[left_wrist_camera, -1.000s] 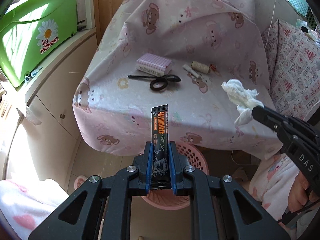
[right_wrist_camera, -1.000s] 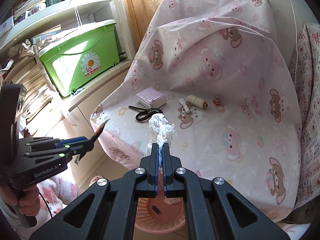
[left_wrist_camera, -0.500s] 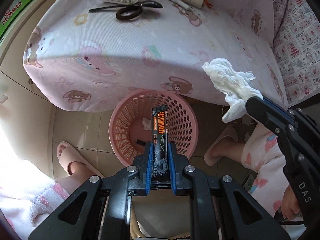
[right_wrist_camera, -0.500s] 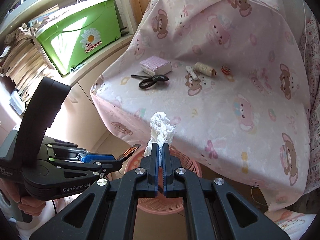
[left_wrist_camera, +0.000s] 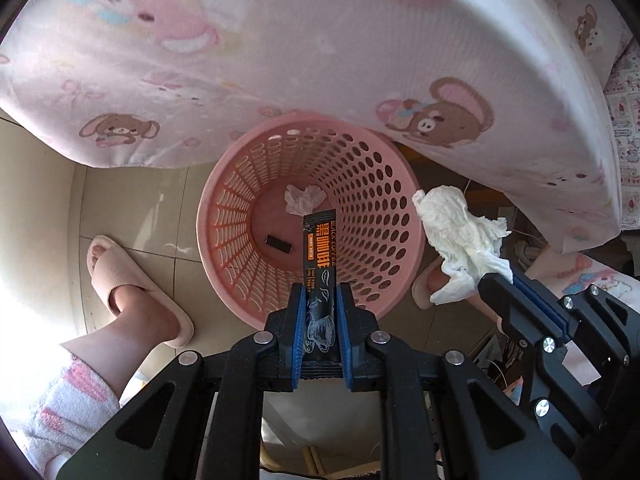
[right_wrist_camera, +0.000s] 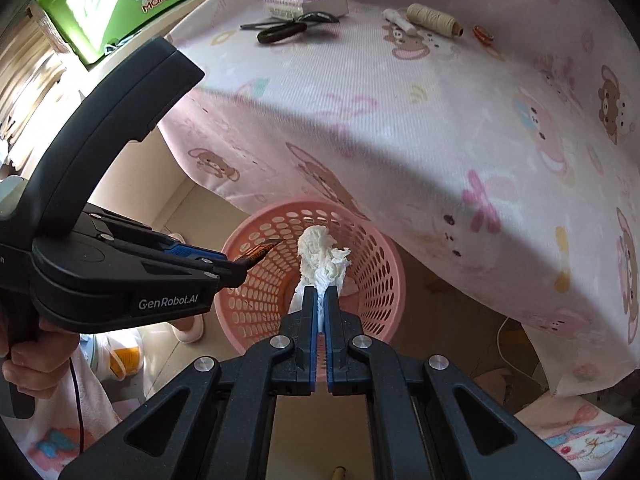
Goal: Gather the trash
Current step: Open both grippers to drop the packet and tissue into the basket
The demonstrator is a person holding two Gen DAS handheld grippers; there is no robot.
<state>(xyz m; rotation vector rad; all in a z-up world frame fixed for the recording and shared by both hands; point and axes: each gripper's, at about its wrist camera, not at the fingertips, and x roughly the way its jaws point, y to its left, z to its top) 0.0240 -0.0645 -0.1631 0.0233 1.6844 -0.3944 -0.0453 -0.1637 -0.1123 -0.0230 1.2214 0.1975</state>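
Observation:
My left gripper (left_wrist_camera: 320, 292) is shut on a black coffee sachet (left_wrist_camera: 319, 248) and holds it upright over the mouth of a pink perforated basket (left_wrist_camera: 372, 188) on the floor. The basket holds a crumpled tissue (left_wrist_camera: 302, 198) and a small dark scrap (left_wrist_camera: 278, 243). My right gripper (right_wrist_camera: 320, 292) is shut on a crumpled white tissue (right_wrist_camera: 322, 256) above the same basket (right_wrist_camera: 376, 264). In the left wrist view that tissue (left_wrist_camera: 460, 236) hangs just right of the basket rim. In the right wrist view the left gripper (right_wrist_camera: 240, 266) is at the left with the sachet tip (right_wrist_camera: 262, 250) over the rim.
A table under a pink bear-print cloth (right_wrist_camera: 400, 120) overhangs the basket's far side. On it lie scissors (right_wrist_camera: 284, 30), a checked box (right_wrist_camera: 308, 2), a thread spool (right_wrist_camera: 432, 20) and a small white roll (right_wrist_camera: 398, 20). A slippered foot (left_wrist_camera: 128, 284) stands left of the basket. A green bin (right_wrist_camera: 120, 4) sits far left.
Both grippers have tilted down and dropped from table height toward the basket. The sachet and the tissue are now close above its mouth, still held.

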